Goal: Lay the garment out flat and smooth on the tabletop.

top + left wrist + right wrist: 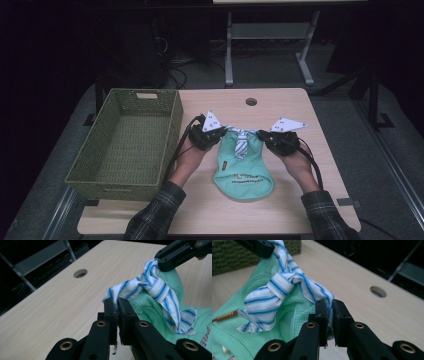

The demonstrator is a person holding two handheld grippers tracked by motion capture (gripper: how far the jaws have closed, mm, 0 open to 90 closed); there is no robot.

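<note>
Wooden bench (300,170) in a dark room, a green bib (243,167) held at mid-bench.

Left gripper (117,305) and right gripper (329,307) are each clamped tight on one end of the bib's striped collar (152,287); the bib hangs between them. A wicker basket (125,145) stands just left; bare bench lies ahead and to the right.

dim lab or office, light wooden desk (280,107) with cable hole (251,101), tangled floor cables (177,67)
</note>
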